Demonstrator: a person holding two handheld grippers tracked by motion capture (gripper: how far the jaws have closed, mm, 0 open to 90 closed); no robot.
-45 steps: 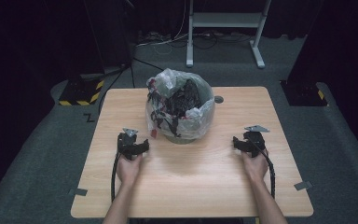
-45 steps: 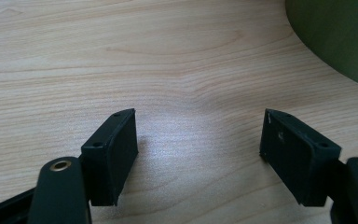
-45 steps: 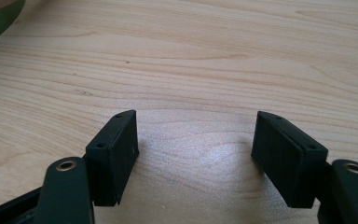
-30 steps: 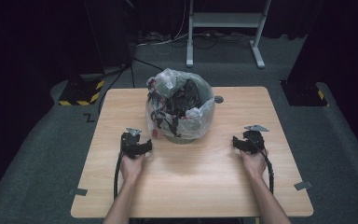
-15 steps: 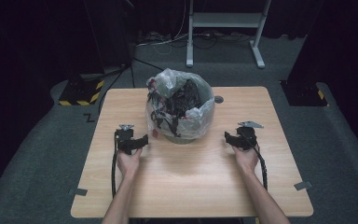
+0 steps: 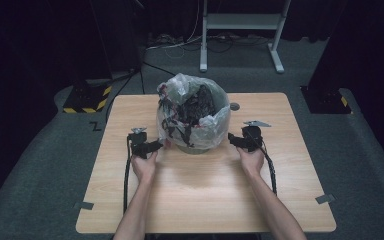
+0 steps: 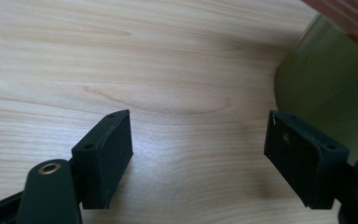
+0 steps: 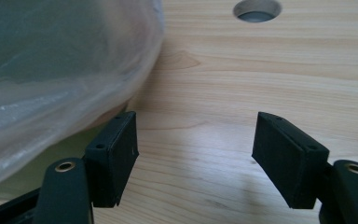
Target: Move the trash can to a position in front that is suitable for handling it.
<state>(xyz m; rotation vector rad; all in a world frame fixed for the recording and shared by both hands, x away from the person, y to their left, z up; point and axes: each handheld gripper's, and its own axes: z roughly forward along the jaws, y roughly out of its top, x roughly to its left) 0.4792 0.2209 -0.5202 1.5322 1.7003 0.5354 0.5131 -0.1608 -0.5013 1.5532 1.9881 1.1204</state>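
Two grippers flank the bag-lined bin [image 6: 194, 117] at mid-table [image 6: 280, 200]. Its wall sits just beside the left gripper [image 7: 198, 154], off to one side of wide, empty jaws. Right gripper [image 8: 196, 156] likewise gapes empty, bag bulging just outside one pad.

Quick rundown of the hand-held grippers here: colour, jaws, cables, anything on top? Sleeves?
Both are black. The left gripper and right gripper each have two flat rectangular jaw pads with small holes and brass-coloured pivot bushings. A black cable trails from each along the forearm. The right one carries a grey three-cornered plate on top. Forearms are bare, no sleeves.
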